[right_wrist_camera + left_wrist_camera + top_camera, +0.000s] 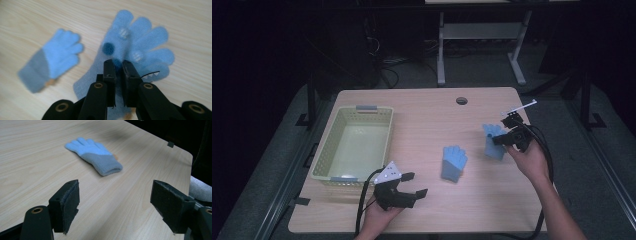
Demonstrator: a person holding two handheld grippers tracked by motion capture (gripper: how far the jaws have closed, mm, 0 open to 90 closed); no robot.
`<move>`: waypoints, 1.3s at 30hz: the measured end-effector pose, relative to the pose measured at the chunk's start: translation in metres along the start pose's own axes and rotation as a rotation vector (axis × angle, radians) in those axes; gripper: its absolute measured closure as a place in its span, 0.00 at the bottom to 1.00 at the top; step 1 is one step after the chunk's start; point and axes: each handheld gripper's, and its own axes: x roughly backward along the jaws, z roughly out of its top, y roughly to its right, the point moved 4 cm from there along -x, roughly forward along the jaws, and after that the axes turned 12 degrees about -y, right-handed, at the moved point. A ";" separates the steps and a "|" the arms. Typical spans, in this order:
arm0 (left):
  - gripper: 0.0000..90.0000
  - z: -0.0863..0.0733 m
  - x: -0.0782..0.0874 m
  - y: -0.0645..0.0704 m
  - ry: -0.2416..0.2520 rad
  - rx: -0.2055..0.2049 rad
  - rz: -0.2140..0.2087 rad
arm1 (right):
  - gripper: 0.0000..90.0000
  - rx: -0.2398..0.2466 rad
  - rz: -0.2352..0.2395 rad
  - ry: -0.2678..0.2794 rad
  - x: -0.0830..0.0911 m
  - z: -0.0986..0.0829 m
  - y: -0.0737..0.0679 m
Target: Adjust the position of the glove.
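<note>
Right tongs point(118, 65): jaws nearly closed, pinching the palm of a fuzzy light-blue glove point(140, 45) with dark and pale round patches; in the high view these tongs point(506, 136) sit right of centre with that glove point(493, 141) raised off the bench, fingers up. Left tongs point(115, 202): jaws wide apart, holding nothing, black pads worn and frayed at the edges; in the high view they point(412, 184) are at lower centre-left, pointing toward the frame's right. Second glove point(454, 162), knit, light-blue fingers with a grey ribbed cuff, lies flat at mid-frame between the two tongs, bare wood all round it; the left gripper view shows it point(96, 155) in the upper middle, cuff nearer. Bench point(427, 107): pale wood grain, rounded corners, a cable hole point(461, 100) near the far edge. Pale yellow slotted plastic basket point(362, 116) at the left, just beyond the left tongs.
</note>
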 end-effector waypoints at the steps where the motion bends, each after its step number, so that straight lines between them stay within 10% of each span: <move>1: 0.26 0.000 0.000 0.000 0.002 0.001 0.003 | 0.92 0.007 0.012 0.004 0.001 0.001 -0.004; 13: 0.26 0.000 0.000 0.001 0.000 -0.003 0.004 | 0.91 0.107 0.043 0.012 -0.006 0.010 -0.050; 39: 0.26 0.000 -0.001 0.004 0.000 -0.016 -0.004 | 0.90 0.135 0.077 -0.063 -0.064 0.012 -0.111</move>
